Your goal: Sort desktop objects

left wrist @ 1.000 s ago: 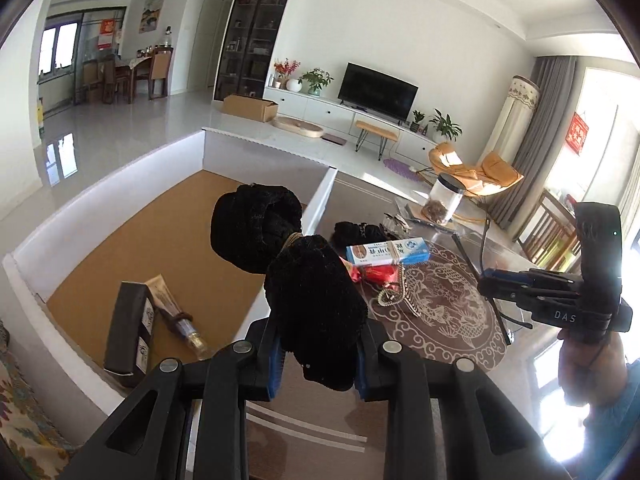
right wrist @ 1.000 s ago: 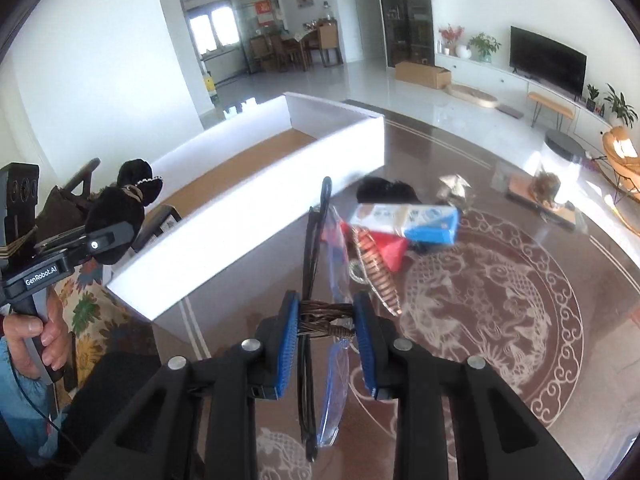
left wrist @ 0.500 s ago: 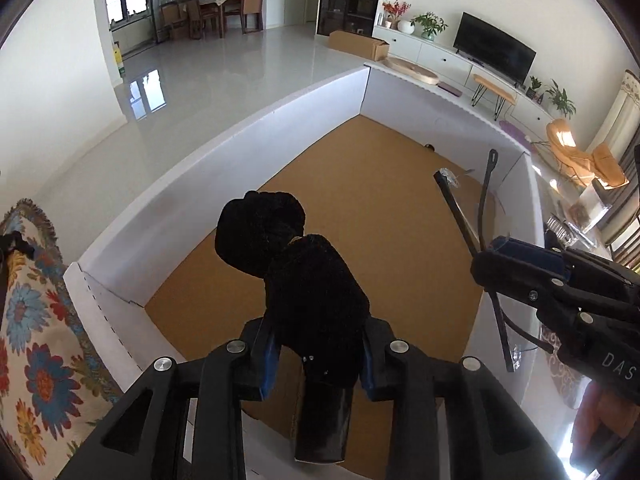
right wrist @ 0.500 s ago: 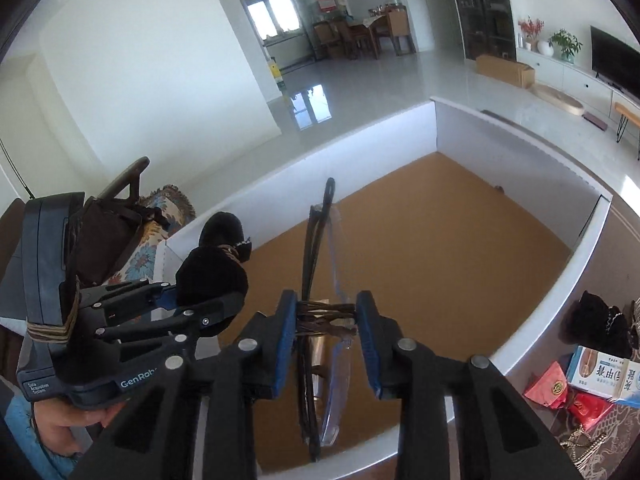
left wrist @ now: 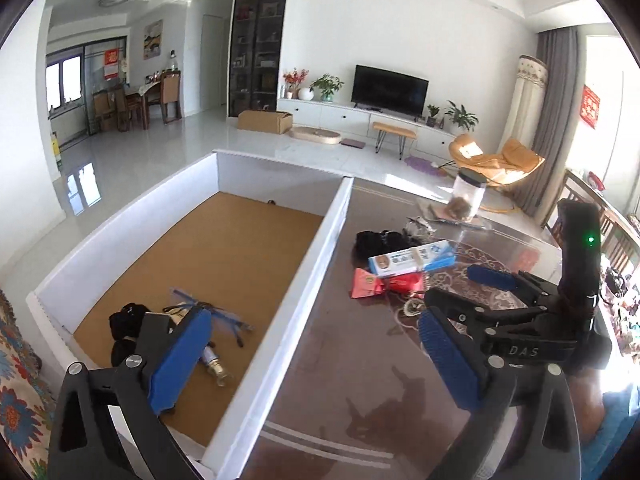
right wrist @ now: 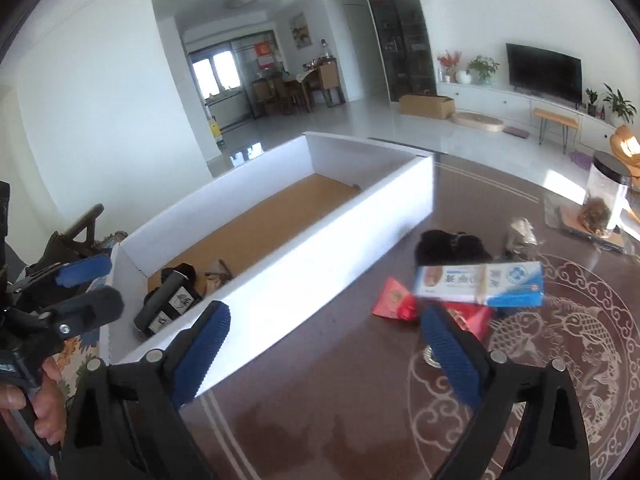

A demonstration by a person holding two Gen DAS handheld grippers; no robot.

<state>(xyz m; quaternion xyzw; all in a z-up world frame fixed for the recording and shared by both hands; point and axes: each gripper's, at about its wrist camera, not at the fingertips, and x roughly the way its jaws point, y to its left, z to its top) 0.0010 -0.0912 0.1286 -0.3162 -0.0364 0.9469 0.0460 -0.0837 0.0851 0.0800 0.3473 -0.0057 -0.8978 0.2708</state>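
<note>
With both grippers empty, what remains to sort is the pile on the counter (right wrist: 320,420): a white-and-blue carton (right wrist: 478,283) lying on red packets (right wrist: 394,298), a black fabric item (right wrist: 452,246) just behind, a crinkled wrapper (right wrist: 520,230) near it. Already in the white box (left wrist: 276,344): black fabric piece (left wrist: 126,326), glasses (left wrist: 216,314), small bottle (left wrist: 212,364), dark carton (right wrist: 168,304). Left gripper (left wrist: 316,360) has jaws spread wide, straddling the box wall; right gripper (right wrist: 324,344) also spread wide, pointed at the pile.

Risk: items overlap, so closing on the carton may drag or scatter the packets; thin flat packets will likely slip on the glossy top; the two grippers sit close and could bump.

Counter is dark, shiny, with a pale dragon pattern (right wrist: 580,344); a clear jar (right wrist: 604,200) stands further back. Bright living room, TV (left wrist: 390,90), orange chair (left wrist: 496,158).
</note>
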